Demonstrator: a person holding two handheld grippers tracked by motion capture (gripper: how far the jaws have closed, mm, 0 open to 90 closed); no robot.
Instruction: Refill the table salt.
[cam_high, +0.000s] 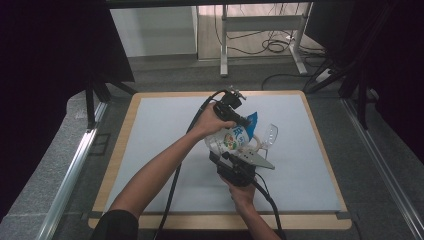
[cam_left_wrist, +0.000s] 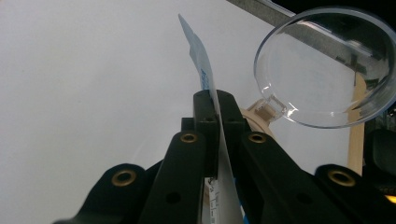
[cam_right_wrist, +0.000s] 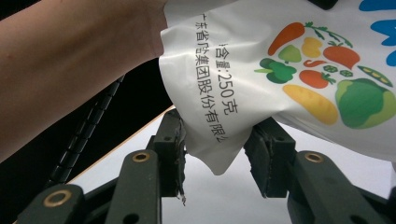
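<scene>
A white pouch (cam_high: 229, 139) printed with vegetables and blue lettering is held up over the middle of the table. My left gripper (cam_high: 245, 121) is shut on its upper edge; in the left gripper view the thin blue-white edge (cam_left_wrist: 198, 51) sticks out past the closed jaws of that gripper (cam_left_wrist: 215, 100). My right gripper (cam_high: 235, 156) sits just below the pouch. Its jaws (cam_right_wrist: 215, 144) stand apart with the pouch's lower corner (cam_right_wrist: 215, 158) hanging between the pads. A clear stemmed glass (cam_high: 269, 134) lies tilted just right of the pouch, its bowl (cam_left_wrist: 327, 65) close behind the left jaws.
A pale grey sheet (cam_high: 165, 130) covers the wooden table (cam_high: 120, 150). A person's forearm (cam_right_wrist: 70, 70) crosses at the left. Behind the table stand desk legs (cam_high: 224, 45) and floor cables (cam_high: 275, 47). Metal rails (cam_high: 75, 165) run along both sides.
</scene>
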